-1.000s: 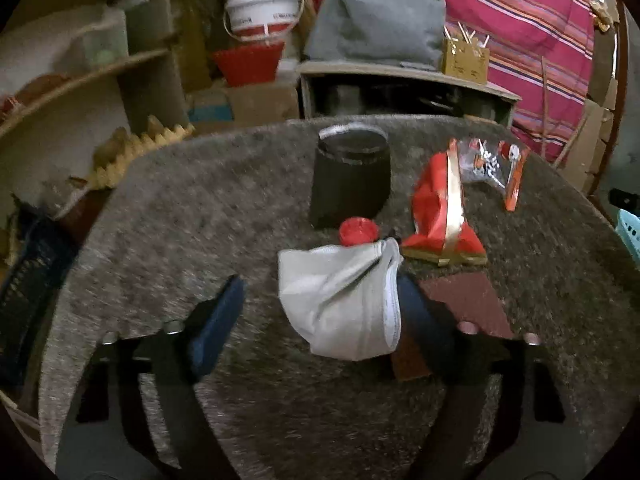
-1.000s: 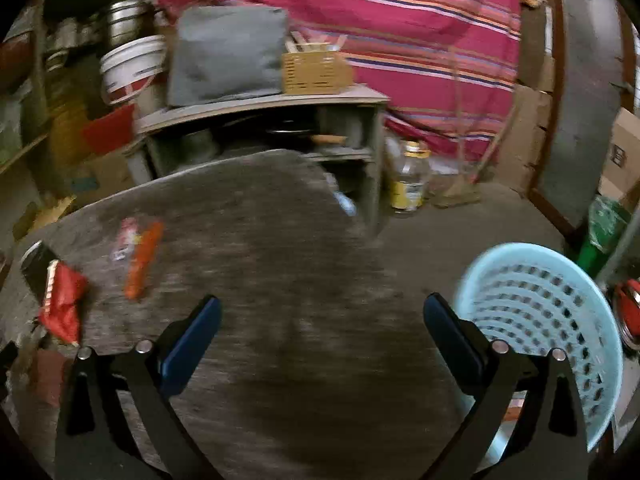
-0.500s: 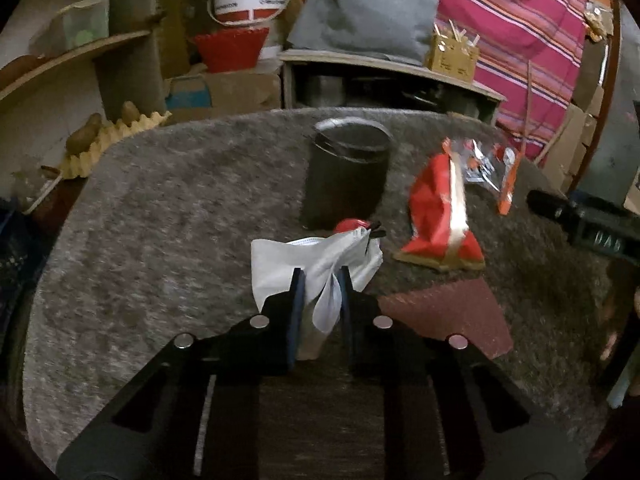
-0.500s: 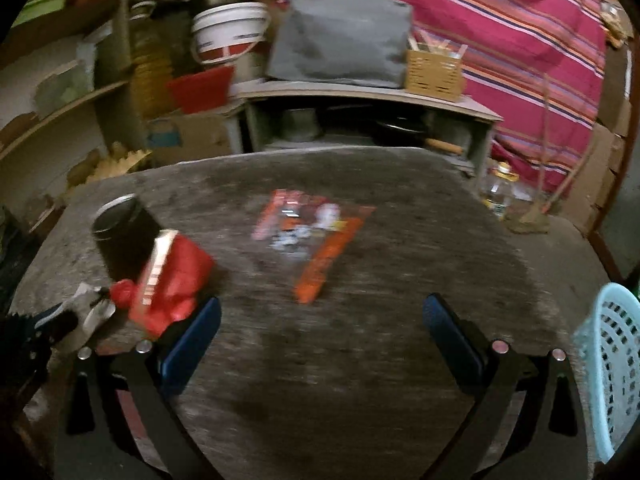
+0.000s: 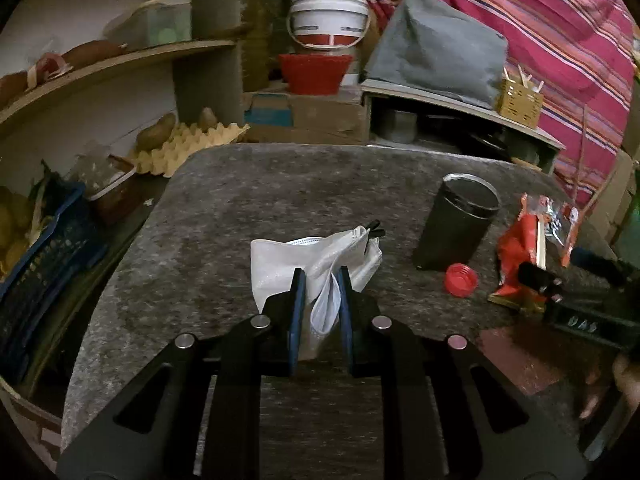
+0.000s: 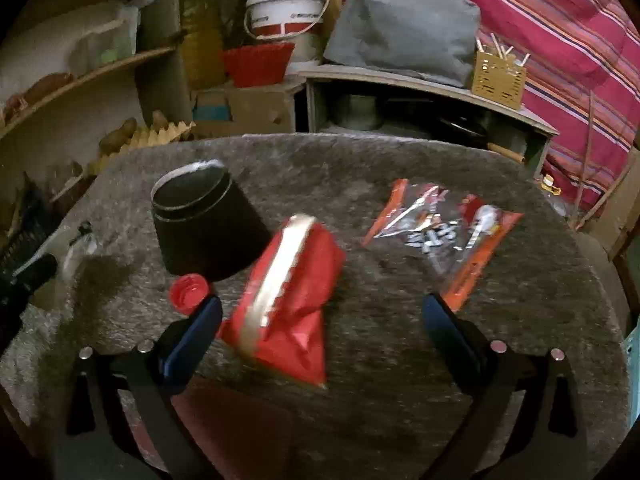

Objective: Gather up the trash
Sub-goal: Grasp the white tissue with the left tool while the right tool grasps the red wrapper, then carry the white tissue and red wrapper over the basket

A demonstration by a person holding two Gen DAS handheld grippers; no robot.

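Left gripper (image 5: 320, 312) clamped on white face mask (image 5: 316, 264), frame centre: light, floppy. Right gripper (image 6: 320, 320) wide, closing around red wrapper (image 6: 288, 300), lower centre: crinkly, slippery; pinch mid-body.

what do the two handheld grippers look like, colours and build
Both match. The left gripper has two matte black angular arms with cut-out slots, round silver rivets at the pivots, and flat blue pads on the inner faces of its fingers. The right gripper shows the same black frame, silver rivets and blue pads; the left wrist view shows pale embossed lettering on its side. No cables or sleeves are visible.
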